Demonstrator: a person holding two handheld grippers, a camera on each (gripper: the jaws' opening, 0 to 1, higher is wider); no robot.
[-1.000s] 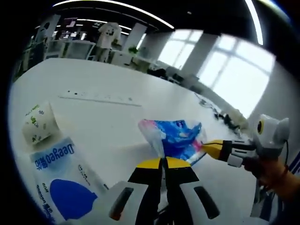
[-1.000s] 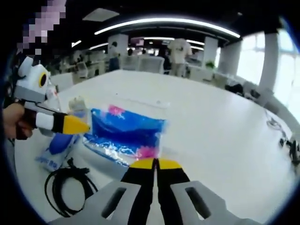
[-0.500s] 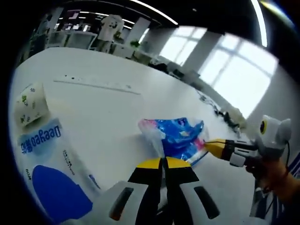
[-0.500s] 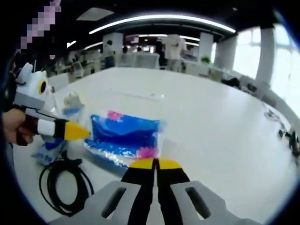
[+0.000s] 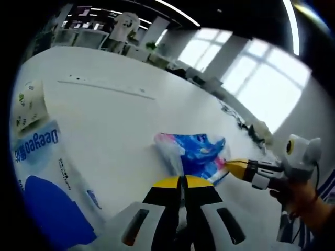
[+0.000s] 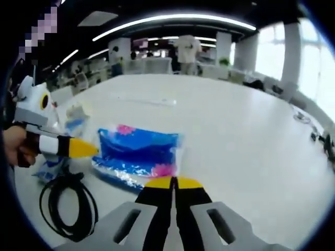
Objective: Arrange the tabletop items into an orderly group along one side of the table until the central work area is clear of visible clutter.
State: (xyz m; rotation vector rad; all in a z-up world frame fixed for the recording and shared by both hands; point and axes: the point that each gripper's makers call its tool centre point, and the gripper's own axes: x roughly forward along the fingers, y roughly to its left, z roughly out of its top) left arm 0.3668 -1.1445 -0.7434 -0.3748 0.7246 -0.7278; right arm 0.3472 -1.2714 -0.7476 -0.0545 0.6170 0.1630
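Broadly, I see a wide white worktop (image 5: 120,120) reaching back toward an open office with ceiling light strips and bright windows. On it, largest first: a white-and-blue soft pack (image 5: 44,193) printed "Deeyeo" lies flat at the near left of the left gripper view, and just beyond its far end stands a small white tissue pack (image 5: 29,107) with green print. Near the middle lies a blue plastic bag (image 5: 196,154) with pink patches, crinkled and translucent at its edge; in the right gripper view the same bag (image 6: 138,151) lies flat just ahead of my jaws. A coiled black cable (image 6: 68,206) rests on the worktop at the near left of that view, close to the bag's near corner. A long thin white strip (image 5: 107,89) lies far back, well apart from everything else.

My left gripper (image 5: 181,183) has its yellow-tipped fingers pressed together, and a bunched corner of the blue bag rises from just above their tips; I cannot tell for certain that the film is pinched. My right gripper (image 6: 174,184) likewise has its fingers closed, tips meeting at the bag's near edge, with contact unclear. Seen from the left gripper view, the right gripper's yellow tip reaches the bag's right edge, held by a hand (image 5: 298,196). Seen from the right gripper view, the left gripper's yellow tip sits at the bag's left edge.
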